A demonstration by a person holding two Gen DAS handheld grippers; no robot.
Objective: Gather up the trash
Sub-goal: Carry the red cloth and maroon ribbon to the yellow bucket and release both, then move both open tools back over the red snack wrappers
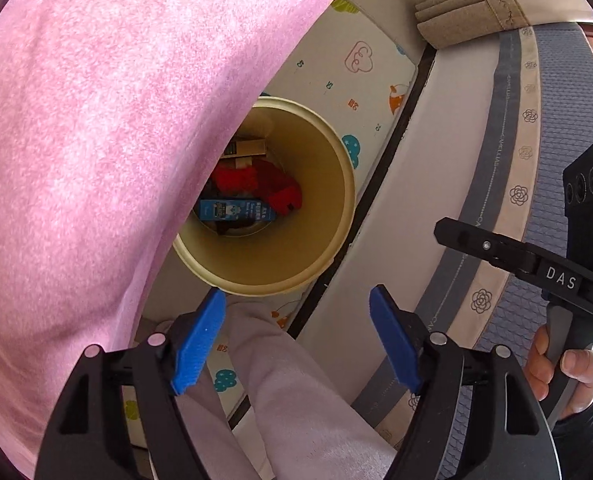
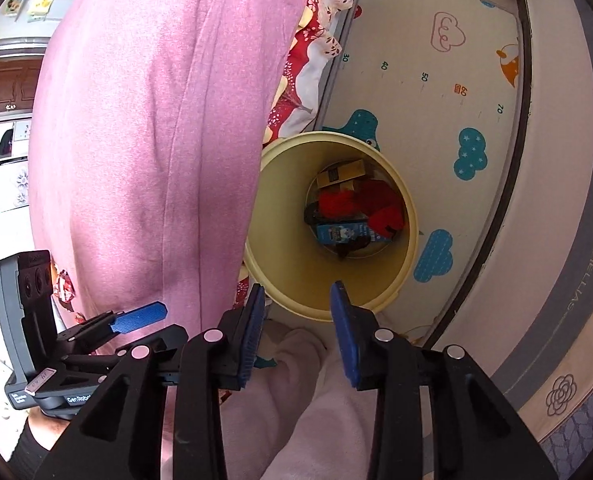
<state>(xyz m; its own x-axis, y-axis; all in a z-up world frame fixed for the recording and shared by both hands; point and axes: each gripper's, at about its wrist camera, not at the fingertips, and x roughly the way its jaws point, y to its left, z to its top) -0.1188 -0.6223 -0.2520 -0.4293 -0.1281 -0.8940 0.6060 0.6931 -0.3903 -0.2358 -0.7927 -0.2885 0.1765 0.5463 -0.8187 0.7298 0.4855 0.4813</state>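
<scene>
A cream round trash bin [image 1: 328, 232] stands on the floor mat, seen from above in both views [image 2: 400, 276]. Inside lie a blue carton [image 1: 236, 210] [image 2: 346, 236], red crumpled pieces [image 1: 256, 182] [image 2: 376, 208] and a yellow-black box [image 1: 244, 148] [image 2: 342, 172]. My left gripper [image 1: 296, 336] is open and empty above the bin's near rim. My right gripper [image 2: 298, 320] is open and empty, also above the near rim. The left gripper shows at the lower left of the right wrist view [image 2: 136, 318]; the right gripper's body shows at the right of the left wrist view [image 1: 536, 264].
A large pink cushion or quilt [image 1: 96, 160] [image 2: 156, 140] fills the left side, overlapping the bin's left edge. A mattress edge [image 1: 516, 200] [image 2: 556, 240] runs along the right. The patterned play mat [image 2: 436, 80] lies under the bin. My pale trouser leg [image 1: 296, 400] is below.
</scene>
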